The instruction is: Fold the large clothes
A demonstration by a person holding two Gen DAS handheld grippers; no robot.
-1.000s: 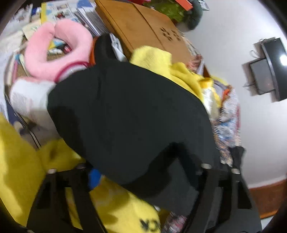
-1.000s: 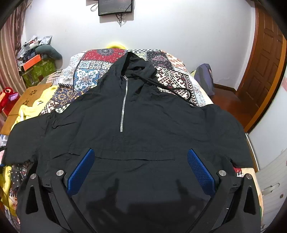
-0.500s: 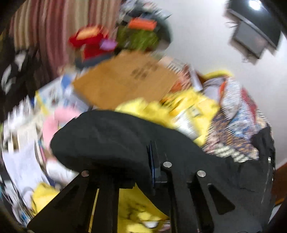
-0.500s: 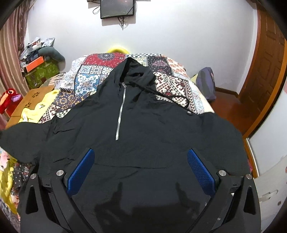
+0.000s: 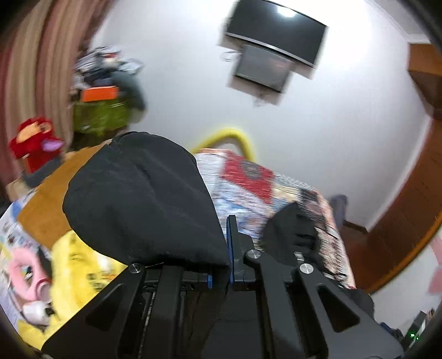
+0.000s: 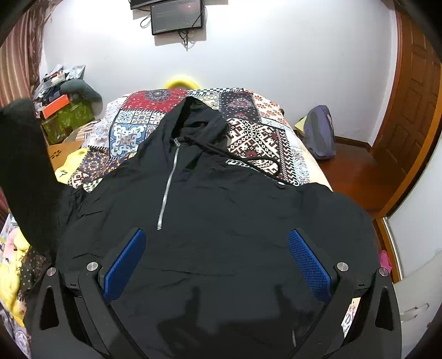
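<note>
Black sleeve (image 5: 143, 198) hides the left finger's pad.

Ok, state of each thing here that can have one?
Black hoodie: spread front-up on the patchwork bedspread, zip closed.
Hoodie's sleeve: lifted off the bed, pinched in the left claw.
Left claw: shut on the sleeve.
Right claw: open, above the hoodie's hem, holding nothing.

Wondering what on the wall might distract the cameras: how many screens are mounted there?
2. A larger dark screen hangs highest on the white wall; a smaller screen hangs just below it, overlapping its lower edge, above the bed's head. Others may lie outside both views.
</note>
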